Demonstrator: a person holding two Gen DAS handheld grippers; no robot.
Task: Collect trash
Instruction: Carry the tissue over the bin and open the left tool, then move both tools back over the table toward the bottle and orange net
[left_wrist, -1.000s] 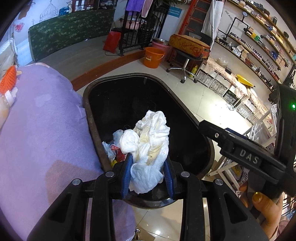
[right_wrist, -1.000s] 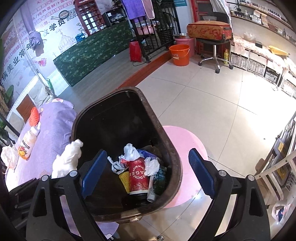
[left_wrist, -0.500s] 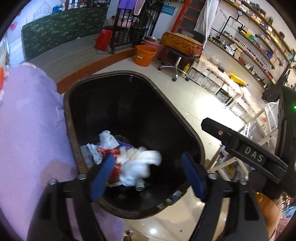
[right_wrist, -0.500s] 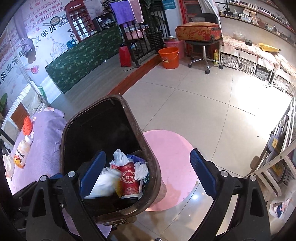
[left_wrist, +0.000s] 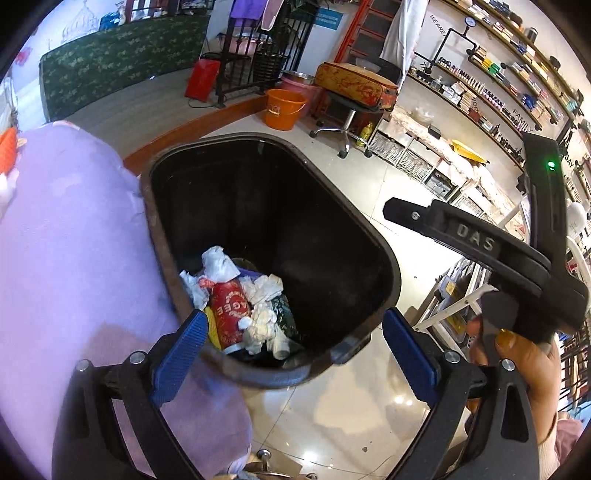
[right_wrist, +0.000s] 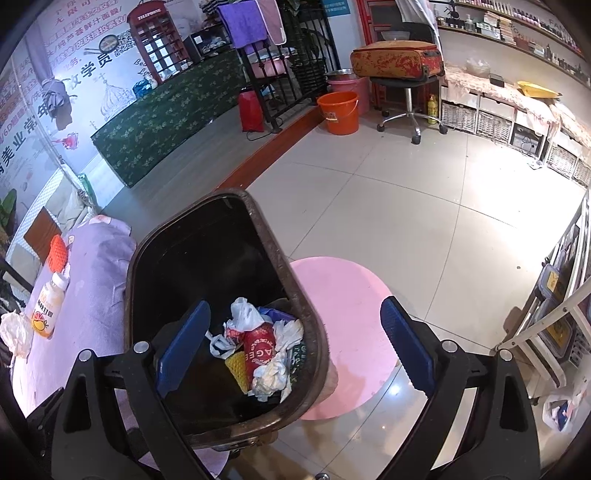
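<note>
A black trash bin stands beside a purple-covered surface, and its inside also shows in the right wrist view. At its bottom lie a crumpled white tissue wad, a red paper cup and other scraps. My left gripper hangs over the bin's near rim. Its jaws are opening, with nothing between the blue pads. My right gripper is above the bin's right side, open and holding nothing. A hand grips its handle at the right of the left wrist view.
The purple-covered surface left of the bin carries a juice bottle, an orange object and crumpled white plastic. A pink round stool sits right of the bin. An orange bucket and a swivel chair stand farther off.
My left gripper opened and let go of the white tissue wad, which dropped into the bin among the other trash. The right gripper stayed open above the bin.
</note>
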